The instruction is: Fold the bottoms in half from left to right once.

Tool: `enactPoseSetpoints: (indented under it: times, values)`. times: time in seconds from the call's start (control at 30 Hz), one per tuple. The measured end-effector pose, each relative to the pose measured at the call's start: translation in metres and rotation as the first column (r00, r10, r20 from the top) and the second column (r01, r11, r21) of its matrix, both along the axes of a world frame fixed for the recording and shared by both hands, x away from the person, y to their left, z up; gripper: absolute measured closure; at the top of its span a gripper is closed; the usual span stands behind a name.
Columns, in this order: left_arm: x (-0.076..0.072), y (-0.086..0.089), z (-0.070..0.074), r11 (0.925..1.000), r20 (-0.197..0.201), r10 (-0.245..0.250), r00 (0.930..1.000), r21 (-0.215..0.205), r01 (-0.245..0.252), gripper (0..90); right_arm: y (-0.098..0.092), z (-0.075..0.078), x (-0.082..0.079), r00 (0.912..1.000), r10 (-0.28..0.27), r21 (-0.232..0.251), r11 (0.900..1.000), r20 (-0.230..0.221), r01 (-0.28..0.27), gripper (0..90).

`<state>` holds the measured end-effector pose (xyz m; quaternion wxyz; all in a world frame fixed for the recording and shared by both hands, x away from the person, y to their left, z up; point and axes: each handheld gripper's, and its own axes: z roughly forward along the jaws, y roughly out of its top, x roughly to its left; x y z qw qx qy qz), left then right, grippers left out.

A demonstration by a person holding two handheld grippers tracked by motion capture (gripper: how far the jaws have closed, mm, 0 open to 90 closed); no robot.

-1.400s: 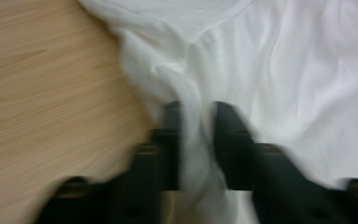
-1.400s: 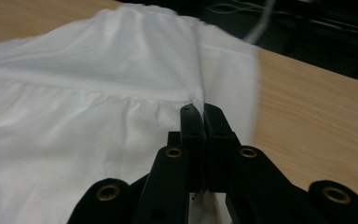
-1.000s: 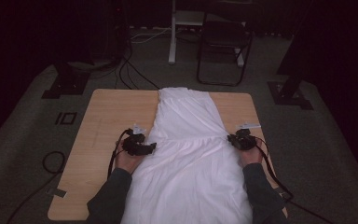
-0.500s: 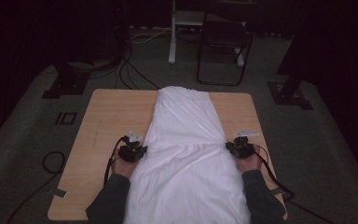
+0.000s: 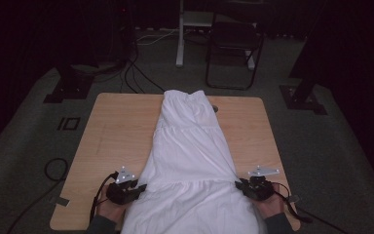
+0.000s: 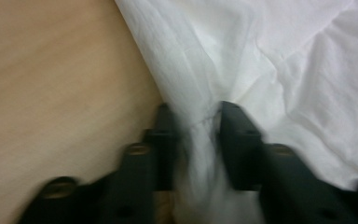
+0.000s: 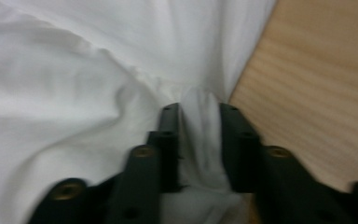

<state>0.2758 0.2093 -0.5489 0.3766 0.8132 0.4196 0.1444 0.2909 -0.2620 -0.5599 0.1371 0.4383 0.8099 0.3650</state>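
Note:
A white tiered garment [image 5: 190, 146] lies lengthwise on the wooden table [image 5: 117, 131], narrow end far, wide end over the near edge. My left gripper [image 5: 141, 186] is at its left edge near the table front. In the left gripper view a bunch of the white cloth [image 6: 270, 60] stands between the parted jaws of the left gripper [image 6: 196, 114]. My right gripper [image 5: 238, 184] is at the garment's right edge. Its own view has a cloth fold [image 7: 98, 93] rising between the jaws of the right gripper [image 7: 199, 109]. Both pairs of jaws have just been opening, with cloth still between them.
Bare wood lies on both sides of the garment. A small dark mark [image 5: 215, 108] sits beside its far end. Beyond the table stand a dark chair [image 5: 233, 53] and a white post [image 5: 180, 34]. Cables [image 5: 53, 168] run over the floor at left.
Both hands have drawn back toward the table's near edge, pulling the garment's lower tier with them so that it lies longer and flatter. The jaws now stand apart.

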Motion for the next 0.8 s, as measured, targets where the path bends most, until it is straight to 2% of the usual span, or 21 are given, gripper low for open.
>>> enactPoseSetpoints:
  times: [0.03, 0.07, 0.1, 0.13, 0.17, 0.2, 0.23, 0.27, 0.3, 0.33, 0.37, 0.4, 0.43, 0.47, 0.53, 0.57, 0.63, 0.67, 0.7, 0.73, 0.8]
  values:
    - [0.007, 0.004, 0.008, 0.9992, 0.020, 0.020, 0.9996, -0.035, -0.020, 55.0, -0.002, 0.006, 0.000, 0.9997, 0.001, 0.013, 1.000, 0.026, -0.002, 55.6]
    - [0.007, 0.004, 0.008, 0.9992, 0.020, 0.020, 0.9996, -0.035, -0.020, 52.7, -0.002, 0.006, 0.000, 0.9997, 0.001, 0.013, 1.000, 0.026, -0.002, 55.6]
    - [0.013, 0.004, 0.013, 0.9985, 0.032, 0.036, 0.9989, -0.042, -0.034, 51.8, -0.003, 0.017, 0.008, 0.9979, -0.019, 0.048, 0.999, 0.062, 0.016, 51.4]
    - [0.017, 0.004, 0.017, 0.9980, 0.039, 0.046, 0.9982, -0.046, -0.044, 51.8, -0.003, 0.017, 0.008, 0.9979, -0.019, 0.048, 0.999, 0.062, 0.016, 51.4]
    - [0.025, 0.002, 0.022, 0.9979, 0.056, 0.049, 0.9972, -0.047, -0.046, 51.5, 0.000, 0.025, 0.021, 0.9962, -0.017, 0.071, 0.997, 0.086, 0.011, 50.1]
    - [0.039, -0.001, 0.026, 0.9971, 0.055, 0.056, 0.9969, -0.056, -0.053, 51.3, 0.003, 0.028, 0.030, 0.9950, -0.011, 0.077, 0.997, 0.099, 0.004, 50.7]
    - [0.039, -0.001, 0.026, 0.9971, 0.055, 0.056, 0.9969, -0.056, -0.053, 51.2, 0.006, 0.030, 0.037, 0.9947, -0.011, 0.081, 0.997, 0.102, 0.003, 52.1]
    - [0.046, -0.005, 0.027, 0.9971, 0.053, 0.057, 0.9969, -0.053, -0.055, 51.2, 0.006, 0.030, 0.037, 0.9947, -0.011, 0.081, 0.997, 0.102, 0.003, 52.1]
    - [0.055, -0.009, 0.027, 0.9976, 0.055, 0.058, 0.9968, -0.043, -0.055, 51.5, 0.010, 0.031, 0.048, 0.9949, -0.010, 0.083, 0.997, 0.101, 0.002, 53.9]
    - [0.063, -0.013, 0.025, 0.9978, 0.047, 0.057, 0.9973, -0.037, -0.055, 56.2, 0.021, 0.031, 0.073, 0.9959, 0.001, 0.098, 0.995, 0.090, -0.010, 56.5]
    - [0.069, -0.017, 0.022, 0.9977, 0.032, 0.061, 0.9976, -0.030, -0.060, 56.2, 0.021, 0.031, 0.073, 0.9959, 0.001, 0.098, 0.995, 0.090, -0.010, 56.5]
    - [0.074, -0.020, 0.018, 0.9977, 0.020, 0.064, 0.9978, -0.025, -0.063, 58.4, 0.027, 0.030, 0.085, 0.9969, -0.002, 0.101, 0.995, 0.079, -0.006, 56.5]
    - [0.078, -0.022, 0.014, 0.9975, 0.001, 0.066, 0.9978, -0.024, -0.066, 63.3, 0.037, 0.028, 0.105, 0.9977, -0.005, 0.088, 0.996, 0.067, -0.001, 55.2]
    - [0.080, -0.024, 0.011, 0.9975, -0.016, 0.066, 0.9977, -0.022, -0.067, 63.3, 0.037, 0.028, 0.105, 0.9977, -0.005, 0.088, 0.996, 0.067, -0.001, 55.2]
    - [0.081, -0.028, 0.002, 0.9977, -0.047, 0.065, 0.9967, -0.017, -0.066, 65.3, 0.046, 0.025, 0.122, 0.9990, -0.003, 0.092, 0.996, 0.044, -0.001, 53.3]
    - [0.081, -0.029, -0.001, 0.9980, -0.051, 0.062, 0.9968, -0.002, -0.062, 64.1, 0.055, 0.022, 0.134, 0.9992, -0.009, 0.092, 0.996, 0.038, 0.006, 51.6]
    - [0.080, -0.029, -0.004, 0.9979, -0.057, 0.065, 0.9962, 0.004, -0.065, 64.4, 0.057, 0.021, 0.139, 0.9996, -0.006, 0.091, 0.996, 0.026, 0.004, 49.8]
    - [0.080, -0.029, -0.005, 0.9980, -0.059, 0.064, 0.9962, -0.002, -0.064, 66.8, 0.061, 0.018, 0.144, 1.0000, -0.004, 0.098, 0.995, -0.003, 0.005, 49.4]
    - [0.080, -0.029, -0.005, 0.9980, -0.056, 0.063, 0.9964, 0.004, -0.063, 70.7, 0.063, 0.016, 0.147, 0.9999, -0.001, 0.102, 0.995, -0.012, 0.002, 49.7]
    - [0.079, -0.029, -0.005, 0.9981, -0.055, 0.062, 0.9965, 0.007, -0.062, 76.6, 0.067, 0.012, 0.151, 0.9996, 0.007, 0.109, 0.994, -0.027, -0.004, 52.2]
    - [0.079, -0.029, -0.005, 0.9981, -0.052, 0.062, 0.9968, 0.001, -0.062, 83.5, 0.072, 0.009, 0.151, 0.9980, 0.045, 0.101, 0.994, -0.044, -0.040, 74.6]
